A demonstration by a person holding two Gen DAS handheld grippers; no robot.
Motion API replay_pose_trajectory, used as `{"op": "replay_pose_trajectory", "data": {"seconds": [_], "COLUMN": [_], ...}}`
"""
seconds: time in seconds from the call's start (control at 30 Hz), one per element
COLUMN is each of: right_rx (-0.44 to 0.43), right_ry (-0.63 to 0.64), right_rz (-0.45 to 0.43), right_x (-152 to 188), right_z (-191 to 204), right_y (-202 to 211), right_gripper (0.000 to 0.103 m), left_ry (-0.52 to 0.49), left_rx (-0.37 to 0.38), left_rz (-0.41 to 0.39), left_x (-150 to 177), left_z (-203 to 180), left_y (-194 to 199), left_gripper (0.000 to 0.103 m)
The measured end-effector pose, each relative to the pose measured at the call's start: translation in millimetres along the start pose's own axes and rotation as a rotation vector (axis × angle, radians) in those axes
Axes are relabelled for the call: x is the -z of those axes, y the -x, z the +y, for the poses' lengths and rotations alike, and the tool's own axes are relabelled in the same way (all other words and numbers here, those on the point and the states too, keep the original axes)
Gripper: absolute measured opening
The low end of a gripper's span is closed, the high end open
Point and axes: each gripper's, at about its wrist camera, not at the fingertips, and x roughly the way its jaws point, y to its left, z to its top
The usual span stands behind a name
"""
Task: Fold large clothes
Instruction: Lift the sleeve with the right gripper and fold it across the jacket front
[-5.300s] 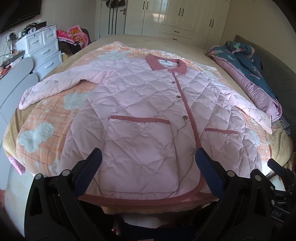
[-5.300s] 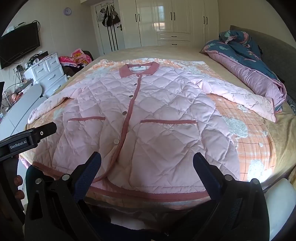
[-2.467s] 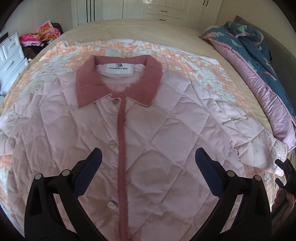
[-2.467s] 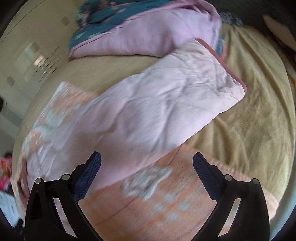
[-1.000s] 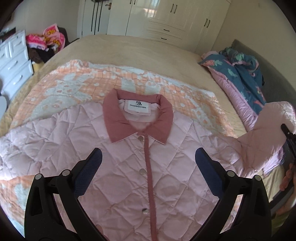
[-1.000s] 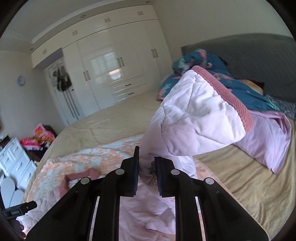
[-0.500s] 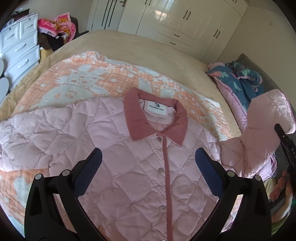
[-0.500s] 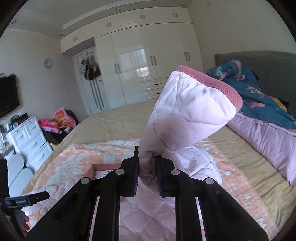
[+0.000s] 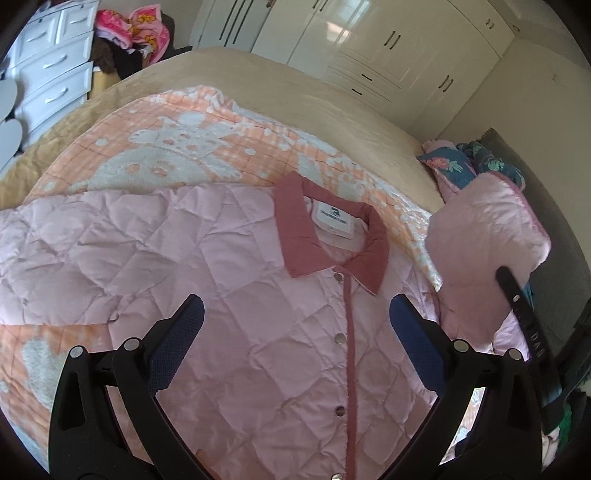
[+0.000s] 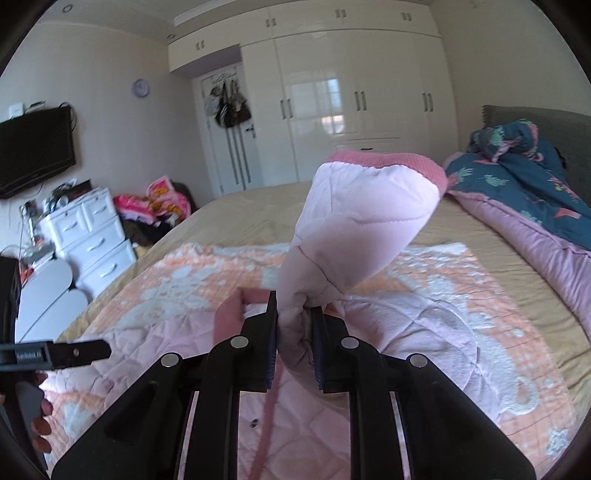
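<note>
At the far left stands a white chest of drawers [image 9: 48, 62] with a heap of bright clothes [image 9: 136, 26] beside it. A pink quilted jacket [image 9: 229, 295] lies front up on an orange and white blanket [image 9: 192, 136] that covers the near part of the bed [image 9: 303, 92]. Its left sleeve [image 9: 48, 258] stretches flat toward the left edge, and its dark pink collar [image 9: 295, 236] points toward the far wardrobe [image 9: 351, 40]. The left gripper [image 9: 295, 325] hovers above the jacket's chest with its jaws wide apart and nothing between them. To the right, the right gripper [image 10: 293, 332] is clamped on the jacket's right sleeve [image 10: 354, 229], near its cuff [image 10: 399, 162], and holds it raised above the bed; the cuff end stands up over the jaws. At the far right a pink and dark blue floral quilt [image 10: 535, 206] is bunched along the edge of the bed.
</note>
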Motion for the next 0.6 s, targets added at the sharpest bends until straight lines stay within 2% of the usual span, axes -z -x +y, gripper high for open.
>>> {"op": "replay_pose_trajectory", "data": {"seconds": [0.27,0.4,0.5,0.6], "right_rx": [-0.050,-0.069,-0.098,-0.123], "right_ry": [0.060,0.094,0.134,0.183], "right_rz": [0.101,0.196,0.240,0.297], "right_x": [34.4,64.8,85.1,102.5], "right_z": [45.1,62.2,76.5,92.5], "right_y": [-40.0,-64.1,-74.8,-82.2], "right_gripper": [0.015,0.017,0.022,0.029], "left_ry": [0.083,0.105,0.114,0.161], "left_rx": [0.050,0.053,0.062,0.107], "left_rz": [-0.009,0.003,0.021,0.050], "left_x": [2.7,6.9,10.9,15.9], "left_z": [29.3,37.9,42.7,50.2], "left_y": [0.2,-4.9,-10.4,-19.0], "left_gripper": [0.094,0.094,0.094,0.094]}}
